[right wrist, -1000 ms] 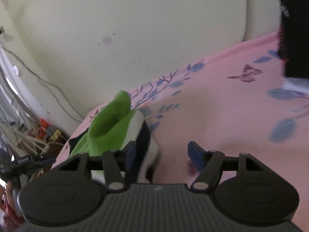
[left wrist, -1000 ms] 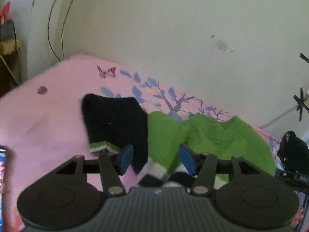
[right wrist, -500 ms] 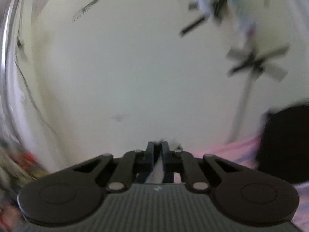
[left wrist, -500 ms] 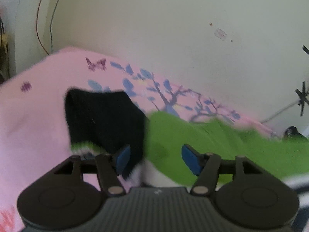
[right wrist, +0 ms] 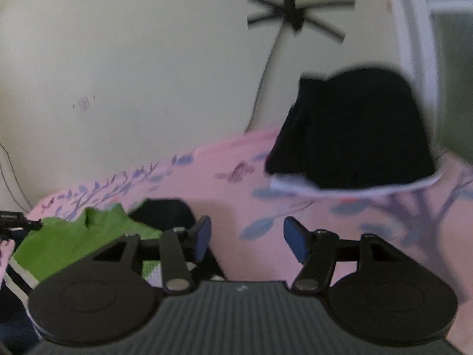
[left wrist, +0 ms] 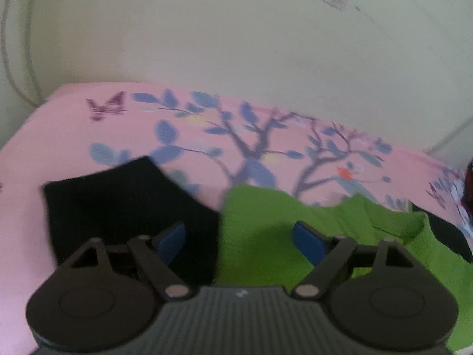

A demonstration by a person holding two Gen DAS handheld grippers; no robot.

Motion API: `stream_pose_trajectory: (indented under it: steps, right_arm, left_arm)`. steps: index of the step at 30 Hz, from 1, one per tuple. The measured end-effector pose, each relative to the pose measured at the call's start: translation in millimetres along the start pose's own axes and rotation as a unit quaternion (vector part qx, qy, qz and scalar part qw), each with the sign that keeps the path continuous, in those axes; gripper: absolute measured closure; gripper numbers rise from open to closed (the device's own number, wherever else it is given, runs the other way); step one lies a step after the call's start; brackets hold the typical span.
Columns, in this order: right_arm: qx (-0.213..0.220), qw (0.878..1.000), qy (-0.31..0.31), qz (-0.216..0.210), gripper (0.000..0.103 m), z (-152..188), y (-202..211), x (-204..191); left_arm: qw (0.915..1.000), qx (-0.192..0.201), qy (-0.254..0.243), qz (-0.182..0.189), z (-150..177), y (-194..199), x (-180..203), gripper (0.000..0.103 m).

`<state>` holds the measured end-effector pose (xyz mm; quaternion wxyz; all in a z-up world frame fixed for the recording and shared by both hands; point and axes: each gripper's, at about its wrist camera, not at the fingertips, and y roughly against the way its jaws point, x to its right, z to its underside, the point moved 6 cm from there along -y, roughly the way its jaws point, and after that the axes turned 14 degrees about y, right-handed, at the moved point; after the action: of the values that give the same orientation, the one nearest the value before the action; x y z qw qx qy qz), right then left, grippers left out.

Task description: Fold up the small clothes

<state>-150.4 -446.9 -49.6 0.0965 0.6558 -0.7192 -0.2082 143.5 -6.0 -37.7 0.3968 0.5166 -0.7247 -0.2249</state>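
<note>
Directly under the left gripper's (left wrist: 239,242) spread jaws, green sweater (left wrist: 266,236).

Both wrist views look low and close across the pink sheet (left wrist: 74,148) toward the wall (right wrist: 147,59), sharing the green sweater (left wrist: 266,236).

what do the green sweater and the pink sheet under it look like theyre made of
Green sweater: it looks like a knit, perhaps wool or acrylic; the matte surface shows faint ribbing, and it has black sleeves. Blur leaves the exact yarn open.
Pink bedsheet: a thin woven fabric, likely cotton or a blend, smooth and matte, printed with blue leaves, branches and a purple butterfly.
</note>
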Motion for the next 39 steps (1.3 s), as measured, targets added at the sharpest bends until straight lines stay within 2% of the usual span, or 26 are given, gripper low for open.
stream_pose_trajectory:
  steps: [2, 3, 4, 6, 8, 9, 10, 12, 14, 15, 16, 18, 20, 21, 22, 23, 25, 26, 28, 31, 32, 34, 37, 39]
  right_arm:
    - [-0.009, 0.999, -0.016, -0.026, 0.044, -14.3, -19.5, -5.8]
    - [-0.015, 0.999, -0.023, -0.041, 0.043, -20.8, -30.9, -8.3]
    - [-0.024, 0.998, -0.031, -0.053, 0.043, -26.6, -40.2, -9.4]
    - [-0.066, 0.993, -0.037, -0.086, 0.045, -31.1, -67.6, -20.3]
    - [-0.114, 0.986, -0.024, -0.12, 0.089, -27.6, -87.6, -38.2]
    - [-0.121, 0.986, -0.008, -0.114, 0.103, -26.2, -89.4, -46.9]
    - [-0.106, 0.99, 0.009, -0.095, 0.103, -29.9, -82.7, -51.8]
    - [-0.035, 0.997, 0.008, -0.065, 0.103, -49.3, -48.6, -46.2]
    - [0.045, 0.999, 0.003, 0.003, 0.103, -69.3, 0.9, -24.1]
    - [0.088, 0.995, 0.001, 0.043, 0.103, -77.1, 36.4, -7.8]
    - [0.104, 0.993, -0.011, 0.054, 0.103, -78.3, 57.2, 2.9]
    - [0.107, 0.992, -0.043, 0.055, 0.103, -69.4, 96.9, 25.1]
    - [0.096, 0.99, -0.034, 0.101, 0.102, -50.2, 120.7, 35.7]
    - [0.085, 0.987, -0.026, 0.136, 0.093, -37.6, 128.0, 40.2]
    - [0.067, 0.984, -0.017, 0.165, 0.058, -23.6, 132.6, 45.1]
    - [0.06, 0.981, -0.016, 0.184, 0.043, -13.1, 138.3, 52.9]
    - [0.072, 0.972, -0.022, 0.223, 0.044, 5.3, 151.2, 66.0]
    - [0.074, 0.971, -0.027, 0.225, 0.045, 8.3, 153.7, 69.4]
    - [0.085, 0.979, -0.029, 0.184, 0.045, 4.3, 151.5, 62.1]
    - [0.067, 0.995, 0.043, 0.065, 0.038, -14.5, 115.9, 17.6]
    - [0.059, 0.995, 0.065, 0.038, 0.036, -19.1, 102.6, 2.2]
    - [0.028, 0.995, 0.098, -0.019, 0.024, -21.1, 63.6, -30.8]
    - [-0.045, 0.99, 0.108, -0.076, 0.024, -17.9, -6.9, -65.7]
    - [-0.085, 0.984, 0.103, -0.115, 0.026, -14.6, -39.3, -83.6]
  left_arm:
    - [0.9997, -0.01, -0.019, 0.007, 8.4, -8.4, 11.5, 0.061]
    - [0.9994, -0.001, -0.034, 0.002, 11.4, -8.8, 15.9, 0.064]
    - [0.9988, 0.006, -0.048, 0.001, 14.5, -7.0, 20.0, 0.08]
    - [0.9983, 0.014, -0.056, 0.007, 16.1, -0.5, 23.5, 0.085]
    - [0.9974, 0.04, -0.059, 0.006, 10.9, 13.4, 22.1, 0.089]
    - [0.9972, 0.051, -0.054, 0.01, 6.2, 21.0, 19.7, 0.089]
    - [0.9971, 0.062, -0.042, 0.017, 0.0, 31.0, 15.7, 0.09]
    - [0.9961, 0.081, -0.018, 0.03, -12.7, 50.2, 6.1, 0.092]
    - [0.9934, 0.111, 0.002, 0.027, -23.0, 71.0, -4.9, 0.093]
    - [0.9918, 0.126, 0.009, 0.021, -27.2, 79.7, -9.9, 0.093]
    - [0.9905, 0.134, 0.016, 0.024, -30.1, 87.5, -14.7, 0.093]
    - [0.99, 0.128, 0.035, 0.047, -31.6, 94.0, -22.8, 0.093]
    - [0.9914, 0.11, 0.04, 0.059, -25.7, 89.8, -23.8, 0.092]
    - [0.9927, 0.1, 0.038, 0.055, -21.1, 85.1, -22.8, 0.092]
    - [0.9944, 0.092, 0.03, 0.042, -16.0, 79.1, -20.8, 0.092]
    - [0.9957, 0.087, 0.017, 0.028, -11.3, 72.6, -18.8, 0.092]
    - [0.9969, 0.078, 0.005, 0.014, -4.0, 61.7, -18.5, 0.092]
    - [0.9975, 0.069, 0.009, 0.014, -1.9, 56.5, -19.3, 0.092]
    - [0.9979, 0.059, 0.02, 0.017, -2.5, 51.2, -22.7, 0.092]
    - [0.9974, 0.064, 0.025, 0.022, -2.0, 56.3, -24.7, 0.092]
    - [0.9973, 0.065, 0.025, 0.022, -0.8, 58.5, -24.7, 0.092]
    - [0.9973, 0.067, 0.021, 0.019, 1.2, 60.0, -23.6, 0.092]
    - [0.9974, 0.068, 0.019, 0.013, 3.2, 59.7, -23.0, 0.092]
    - [0.9975, 0.068, 0.017, 0.011, 3.5, 60.2, -22.6, 0.092]
